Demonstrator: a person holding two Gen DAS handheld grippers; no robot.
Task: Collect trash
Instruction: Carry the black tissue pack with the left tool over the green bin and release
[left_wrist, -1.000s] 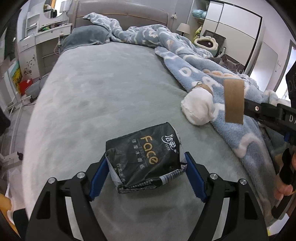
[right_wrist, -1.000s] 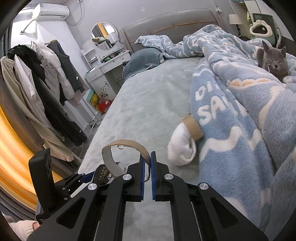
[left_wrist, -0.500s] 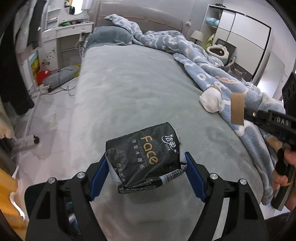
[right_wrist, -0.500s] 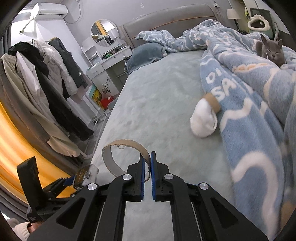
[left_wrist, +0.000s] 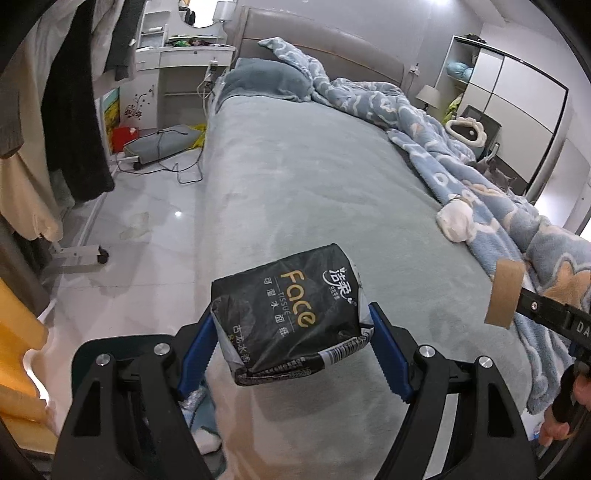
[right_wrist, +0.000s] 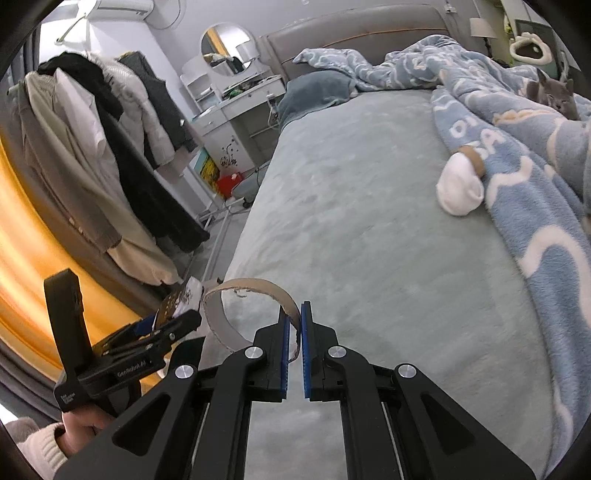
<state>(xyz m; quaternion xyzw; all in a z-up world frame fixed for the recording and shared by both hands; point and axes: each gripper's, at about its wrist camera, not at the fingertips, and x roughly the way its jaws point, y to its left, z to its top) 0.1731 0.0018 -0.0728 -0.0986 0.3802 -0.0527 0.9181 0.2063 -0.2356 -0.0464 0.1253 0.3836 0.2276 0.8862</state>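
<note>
My left gripper is shut on a black tissue pack printed "Face", held above the near left edge of the grey bed. My right gripper is shut on the wall of a brown cardboard tape ring; the ring also shows in the left wrist view. The left gripper with the pack shows at the lower left of the right wrist view. A white tissue wad with a brown band lies on the bed against the blue blanket.
A grey cat lies on the blanket at the far right. A clothes rack with coats stands left of the bed. A white dresser, a red box and cables sit on the floor. Something pale lies on the floor under the left gripper.
Both grippers have drawn back and leftward from the bed, keeping their loads. The floor and clothes rack now fill more of the left wrist view; the white wad looks farther away.
</note>
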